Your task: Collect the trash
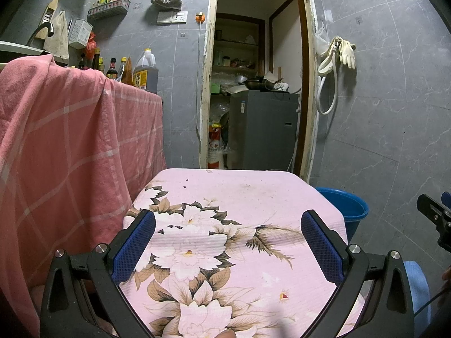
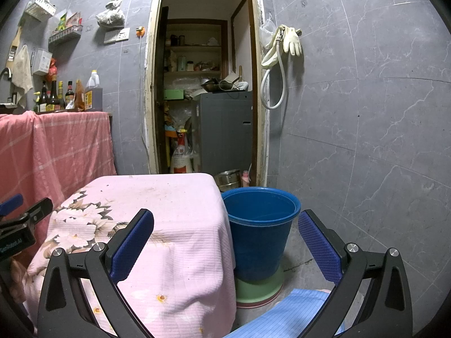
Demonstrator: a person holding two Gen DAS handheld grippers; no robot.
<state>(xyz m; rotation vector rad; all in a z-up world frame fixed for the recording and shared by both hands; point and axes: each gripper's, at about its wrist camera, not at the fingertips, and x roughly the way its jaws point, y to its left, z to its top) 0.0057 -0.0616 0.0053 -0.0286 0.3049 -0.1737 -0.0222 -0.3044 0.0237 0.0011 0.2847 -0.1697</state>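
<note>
Two handheld grippers hover with jaws spread wide over a small table draped in a pink floral cloth in a grey-tiled kitchen corner. The left gripper is held level and low above the near half of the cloth, its blue-padded fingers parted to either side of the printed flowers with nothing between them. The right gripper sits off the cloth's right edge, also level and empty, one blue pad over the cloth's hanging corner and the other over the bare floor.

Just beside the cloth's right edge stands the blue bucket, upright and open-topped, resting on a green base; no contents can be made out inside it from this angle. No loose trash is clearly visible on the cloth, only a few small dark specks near its far edge, too small to identify.

Left of the floral cloth a pink checked sheet hangs over a counter lined with sauce bottles. Behind the cloth an open doorway shows a grey appliance and cluttered shelves. Rubber gloves and a white hose hang on the wall above the bucket. A blue cloth lies at the near right of the floral cloth.
</note>
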